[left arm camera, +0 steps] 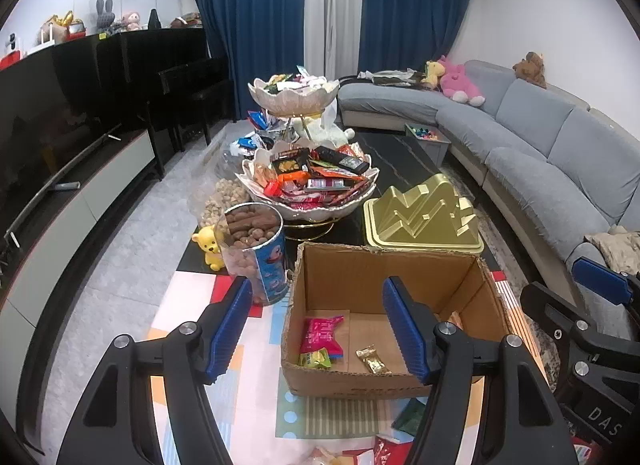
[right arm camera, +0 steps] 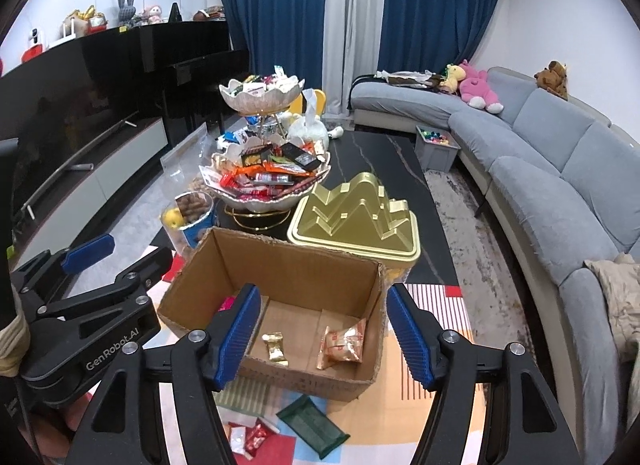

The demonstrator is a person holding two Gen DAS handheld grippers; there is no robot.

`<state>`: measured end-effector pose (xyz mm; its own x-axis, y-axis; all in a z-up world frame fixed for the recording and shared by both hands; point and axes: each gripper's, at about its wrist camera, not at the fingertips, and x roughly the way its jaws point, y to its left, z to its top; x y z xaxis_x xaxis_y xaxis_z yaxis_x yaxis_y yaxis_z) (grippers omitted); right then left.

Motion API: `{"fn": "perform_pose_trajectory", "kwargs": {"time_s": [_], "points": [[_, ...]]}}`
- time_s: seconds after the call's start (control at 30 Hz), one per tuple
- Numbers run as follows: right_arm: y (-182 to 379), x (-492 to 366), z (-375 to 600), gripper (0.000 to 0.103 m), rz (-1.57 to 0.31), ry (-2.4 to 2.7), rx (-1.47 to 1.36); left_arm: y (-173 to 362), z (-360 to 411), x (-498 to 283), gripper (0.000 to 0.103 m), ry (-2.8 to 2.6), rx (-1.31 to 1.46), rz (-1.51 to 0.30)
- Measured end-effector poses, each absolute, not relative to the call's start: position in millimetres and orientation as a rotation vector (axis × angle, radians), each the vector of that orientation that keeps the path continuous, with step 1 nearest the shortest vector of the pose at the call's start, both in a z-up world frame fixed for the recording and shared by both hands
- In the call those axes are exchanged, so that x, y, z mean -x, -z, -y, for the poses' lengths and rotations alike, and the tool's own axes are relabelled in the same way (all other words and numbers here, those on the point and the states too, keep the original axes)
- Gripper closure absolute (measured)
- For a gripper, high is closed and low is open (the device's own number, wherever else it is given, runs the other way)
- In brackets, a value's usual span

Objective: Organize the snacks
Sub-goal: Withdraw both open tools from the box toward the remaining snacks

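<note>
An open cardboard box (left arm camera: 384, 265) stands on a colourful mat. In it lie a pink packet (left arm camera: 322, 335), a green packet (left arm camera: 316, 359) and a small gold packet (left arm camera: 372, 359). The right wrist view shows the box (right arm camera: 288, 265) with the gold packet (right arm camera: 275, 348) and an orange-and-cream packet (right arm camera: 344, 343). My left gripper (left arm camera: 317, 285) hangs open above the box's left half, holding nothing. My right gripper (right arm camera: 322, 291) is open and empty above the right half. Loose packets, green (right arm camera: 312, 427) and red (right arm camera: 252, 437), lie on the mat in front of the box.
Behind the box stand a two-tier bowl stand (left arm camera: 320, 209) heaped with snacks, a clear snack jar (left arm camera: 256, 249), a yellow bear figure (left arm camera: 210, 249) and a gold ridged box (left arm camera: 424, 217). A grey sofa (left arm camera: 540, 137) runs along the right. A dark TV unit (left arm camera: 60, 137) lines the left.
</note>
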<state>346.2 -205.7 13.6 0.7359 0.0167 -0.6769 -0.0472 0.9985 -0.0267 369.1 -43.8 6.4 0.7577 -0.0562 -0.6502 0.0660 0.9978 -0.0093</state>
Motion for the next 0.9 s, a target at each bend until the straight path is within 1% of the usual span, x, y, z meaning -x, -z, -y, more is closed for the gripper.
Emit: {"fn": "perform_pose_trajectory", "kwargs": {"time_s": [0.47,0.9], "points": [[-24,-322,203,0.037,-0.728,-0.034,0.032,-22,35,-339,0.036,0.068,-0.025,-0.682],[-13,-301,193,0.037,-0.766,-0.041,0.017,-16,21,-312,0.036,0.076,-0.039,-0.69]]}}
